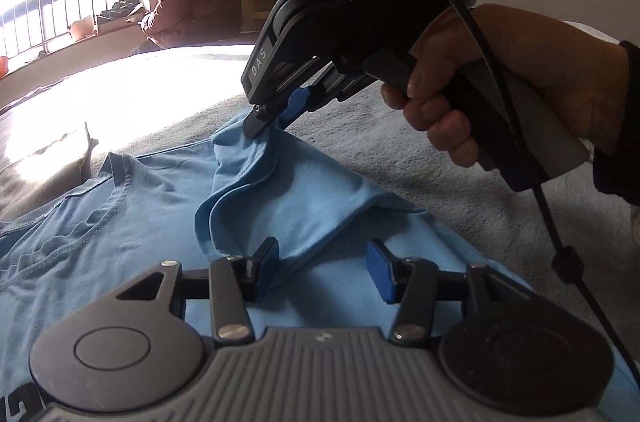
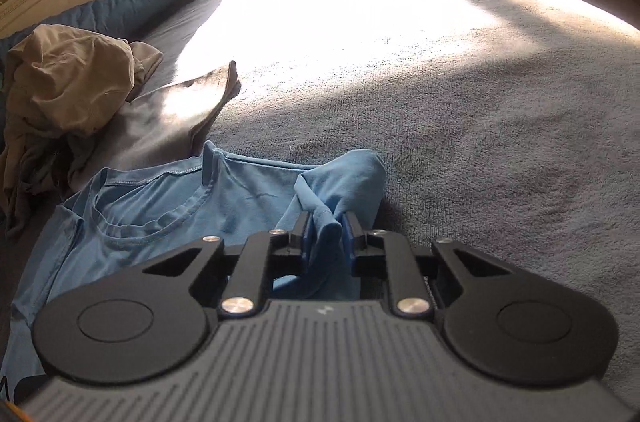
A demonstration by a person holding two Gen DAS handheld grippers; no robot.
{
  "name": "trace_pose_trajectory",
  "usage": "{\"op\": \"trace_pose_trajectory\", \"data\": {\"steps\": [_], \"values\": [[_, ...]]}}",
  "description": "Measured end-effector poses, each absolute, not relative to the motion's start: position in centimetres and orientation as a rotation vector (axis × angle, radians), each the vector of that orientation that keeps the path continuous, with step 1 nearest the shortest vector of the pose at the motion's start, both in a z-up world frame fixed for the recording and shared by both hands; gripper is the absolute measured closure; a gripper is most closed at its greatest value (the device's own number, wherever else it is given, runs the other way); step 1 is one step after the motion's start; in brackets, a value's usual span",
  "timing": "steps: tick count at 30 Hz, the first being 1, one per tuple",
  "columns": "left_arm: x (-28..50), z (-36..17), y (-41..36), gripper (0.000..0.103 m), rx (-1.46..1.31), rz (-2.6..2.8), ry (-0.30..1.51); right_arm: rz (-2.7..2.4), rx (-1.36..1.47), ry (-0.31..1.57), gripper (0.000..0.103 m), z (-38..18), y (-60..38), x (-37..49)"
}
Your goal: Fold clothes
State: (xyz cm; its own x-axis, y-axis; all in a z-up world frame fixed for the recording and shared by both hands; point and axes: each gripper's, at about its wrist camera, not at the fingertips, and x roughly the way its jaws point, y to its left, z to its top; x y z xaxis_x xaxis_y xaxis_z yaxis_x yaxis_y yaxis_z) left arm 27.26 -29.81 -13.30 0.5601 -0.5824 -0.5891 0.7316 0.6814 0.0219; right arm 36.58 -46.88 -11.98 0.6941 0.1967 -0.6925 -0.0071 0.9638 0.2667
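The blue T-shirt (image 1: 120, 222) lies spread on the grey bed (image 2: 480, 102), neckline (image 2: 160, 218) away from the person, with a heap of beige and grey clothes (image 2: 68, 82) beyond the neckline on its left. The right gripper (image 2: 326, 234) has its jaws nearly together and pinches a bunched fold of the sleeve (image 2: 344, 178), on the shirt's right side; in the left wrist view that cloth rises off the bed in a peak to the pads. The left gripper (image 1: 320, 262) stands about half open nearer the hem, over the shirt; a fold runs beside one pad, but nothing is clamped.

The shirt looks light, thin and limp: it will drape and crease wherever it is unsupported, and a pinch on one layer may drag the rest. I judge the best hold for the left gripper is the shirt's right edge below the sleeve, so both points carry that side over together
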Motion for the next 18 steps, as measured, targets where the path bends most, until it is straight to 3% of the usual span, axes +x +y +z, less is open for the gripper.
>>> {"op": "trace_pose_trajectory", "data": {"steps": [11,18], "values": [[27.2,-13.5,-28.8,0.053,0.231,-0.804,0.584,0.06,0.078,0.768,0.087,-10.6,-45.3,36.1],[27.2,-13.5,-28.2,0.053,0.201,-0.801,0.583,0.101,0.082,0.762,0.099,-10.0,-44.8,36.0]]}}
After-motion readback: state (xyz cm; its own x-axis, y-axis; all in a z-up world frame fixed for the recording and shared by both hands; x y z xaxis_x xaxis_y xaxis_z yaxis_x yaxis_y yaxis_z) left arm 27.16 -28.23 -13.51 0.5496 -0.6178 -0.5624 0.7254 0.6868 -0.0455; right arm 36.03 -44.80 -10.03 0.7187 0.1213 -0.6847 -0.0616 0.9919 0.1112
